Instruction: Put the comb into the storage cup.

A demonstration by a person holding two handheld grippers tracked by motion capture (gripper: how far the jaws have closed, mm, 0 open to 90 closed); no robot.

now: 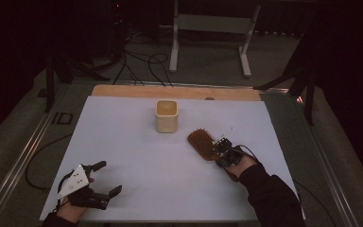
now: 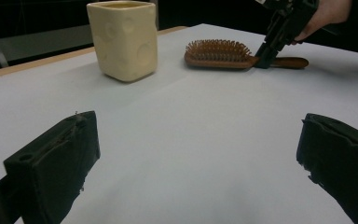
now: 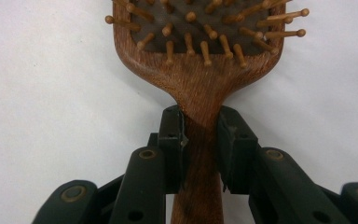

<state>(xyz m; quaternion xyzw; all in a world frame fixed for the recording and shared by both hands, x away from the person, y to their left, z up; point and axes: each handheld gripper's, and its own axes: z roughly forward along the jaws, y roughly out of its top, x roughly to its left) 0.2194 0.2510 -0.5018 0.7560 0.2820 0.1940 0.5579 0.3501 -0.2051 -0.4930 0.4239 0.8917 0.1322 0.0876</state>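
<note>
Left gripper (image 1: pixel 108 178) rests near the front left corner of the white table sheet (image 1: pixel 137 156), held in the person's left hand (image 1: pixel 73 208). Its jaws stand wide apart with nothing between them; in the left gripper view only bare sheet lies between the two black jaws.

Middle of the sheet, toward the far side: cream square cup (image 1: pixel 166 116), upright, open top up. Its inside shows a yellowish surface from above; whether that is contents or the cup's own bottom, cannot tell.

Right of the cup and nearer the person: wooden hairbrush (image 1: pixel 202 143), lying flat on the sheet, bristles up. Long axis runs diagonally in the high view: head toward the far left, in the direction of the cup, handle toward the near right and the person's right hand (image 1: pixel 240 163). Brush and cup are apart, not touching.

Right gripper (image 3: pixel 200 135) comes down on the neck of the brush, just below the head. The handle passes between the jaws and back under the gripper body. Jaws are narrow, pads against both sides of the handle, so the gripper is clamped on the hairbrush. Brush lies on the sheet, not lifted.
</note>
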